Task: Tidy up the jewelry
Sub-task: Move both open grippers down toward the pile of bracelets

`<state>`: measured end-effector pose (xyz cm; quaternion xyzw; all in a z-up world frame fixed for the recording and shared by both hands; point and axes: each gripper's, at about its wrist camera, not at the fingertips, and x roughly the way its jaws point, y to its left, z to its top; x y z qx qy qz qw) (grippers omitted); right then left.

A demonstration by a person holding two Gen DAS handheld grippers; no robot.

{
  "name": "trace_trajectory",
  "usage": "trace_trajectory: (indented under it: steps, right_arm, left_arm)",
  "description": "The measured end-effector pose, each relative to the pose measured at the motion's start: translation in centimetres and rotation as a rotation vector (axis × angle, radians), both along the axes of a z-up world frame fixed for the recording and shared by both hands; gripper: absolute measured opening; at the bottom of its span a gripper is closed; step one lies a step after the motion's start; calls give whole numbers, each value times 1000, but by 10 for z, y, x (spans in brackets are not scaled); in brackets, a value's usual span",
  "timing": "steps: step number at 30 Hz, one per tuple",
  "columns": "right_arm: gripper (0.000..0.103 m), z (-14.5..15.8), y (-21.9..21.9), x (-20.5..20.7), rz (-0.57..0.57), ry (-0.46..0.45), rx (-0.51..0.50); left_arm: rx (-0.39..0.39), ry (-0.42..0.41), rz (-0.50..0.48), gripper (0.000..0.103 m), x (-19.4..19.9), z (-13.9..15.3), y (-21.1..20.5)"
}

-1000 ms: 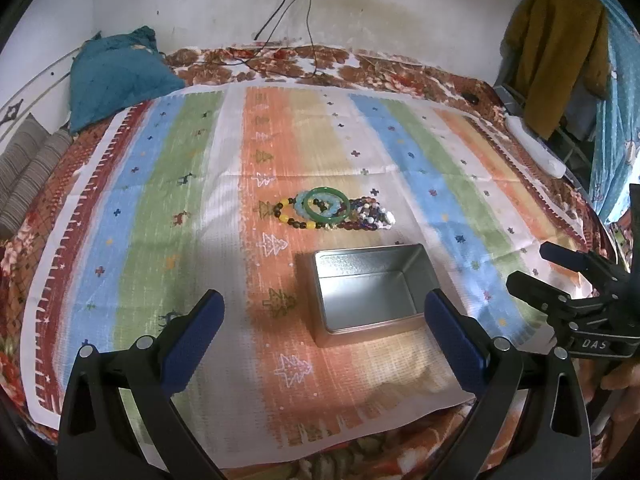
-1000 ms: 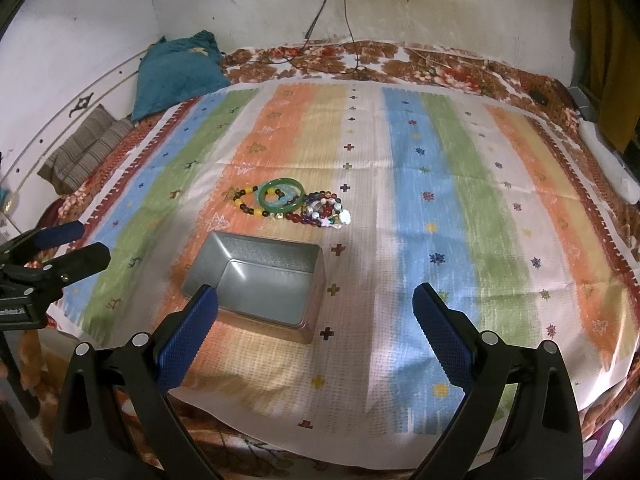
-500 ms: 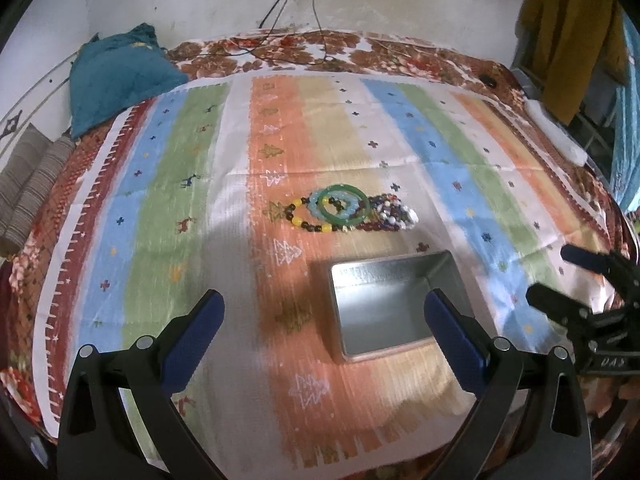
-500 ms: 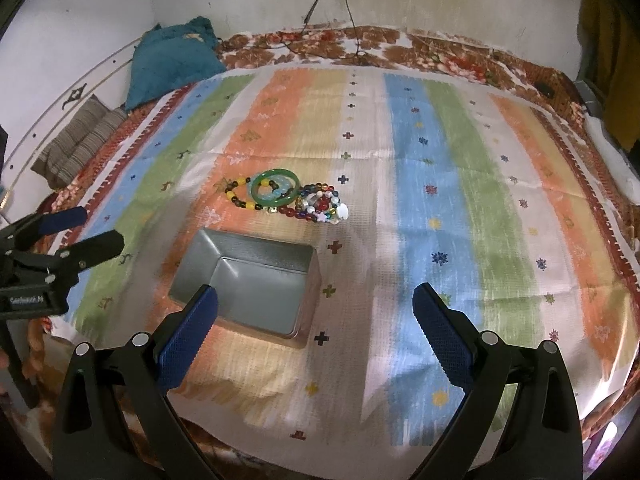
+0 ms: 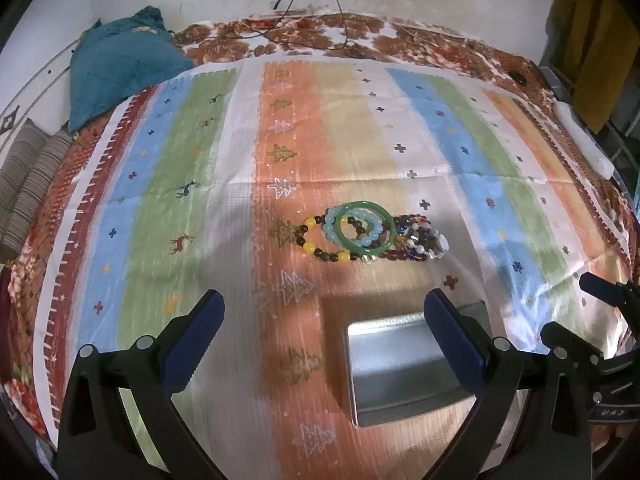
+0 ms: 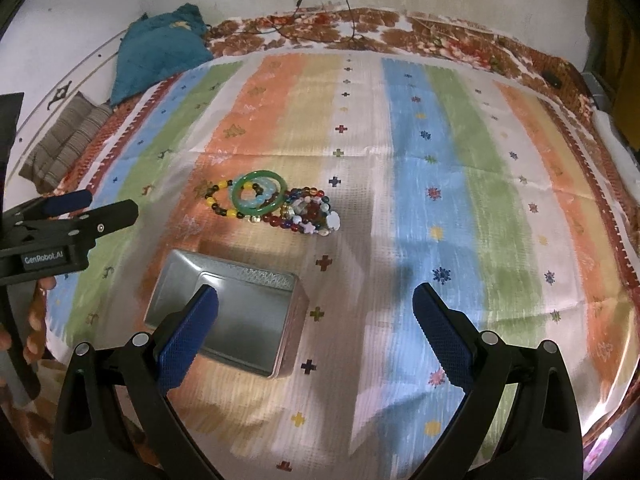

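The left gripper (image 5: 322,316) is held with its blue-padded fingers spread wide and nothing between them, above the striped cloth (image 5: 192,208) near its front edge. The right gripper (image 6: 314,312) is likewise spread wide and holds nothing, above the same front edge. An open metal tin (image 6: 228,310) is set on the cloth close to the front edge, partly hidden behind one finger of each gripper. Just behind the tin, toward the middle of the cloth, the bracelets are heaped together: a green bangle (image 6: 259,193) is laid over a pale blue bead bracelet (image 5: 362,229) and a dark-and-yellow bead bracelet (image 6: 218,203), with multicoloured bead bracelets (image 6: 310,216) touching at the right. A teal pillow (image 5: 116,64) is seen beyond the cloth's far left corner.
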<state>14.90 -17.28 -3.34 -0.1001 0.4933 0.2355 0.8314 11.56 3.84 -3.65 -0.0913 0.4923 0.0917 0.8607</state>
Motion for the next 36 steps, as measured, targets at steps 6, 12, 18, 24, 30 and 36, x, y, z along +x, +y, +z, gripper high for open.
trace_trajectory:
  steps: [6, 12, 18, 24, 30, 36]
  right_arm:
    - [99, -10, 7, 19, -2, 29, -8]
    - [99, -24, 14, 37, -9, 63, -36]
    - [99, -32, 19, 47, -1, 78, -43]
    - [99, -44, 26, 61, -3, 100, -81]
    - [99, -55, 32, 75, -7, 128, -87]
    - [98, -70, 38, 91, -26, 162, -103]
  left_arm:
    - [5, 21, -7, 97, 18, -8, -1]
    - [17, 47, -13, 97, 35, -17, 3]
    - [7, 74, 2, 91, 53, -29, 10]
    - [-11, 96, -7, 89, 72, -41, 11]
    - [-5, 115, -14, 88, 86, -53, 10]
    - [33, 135, -33, 82, 99, -64, 7]
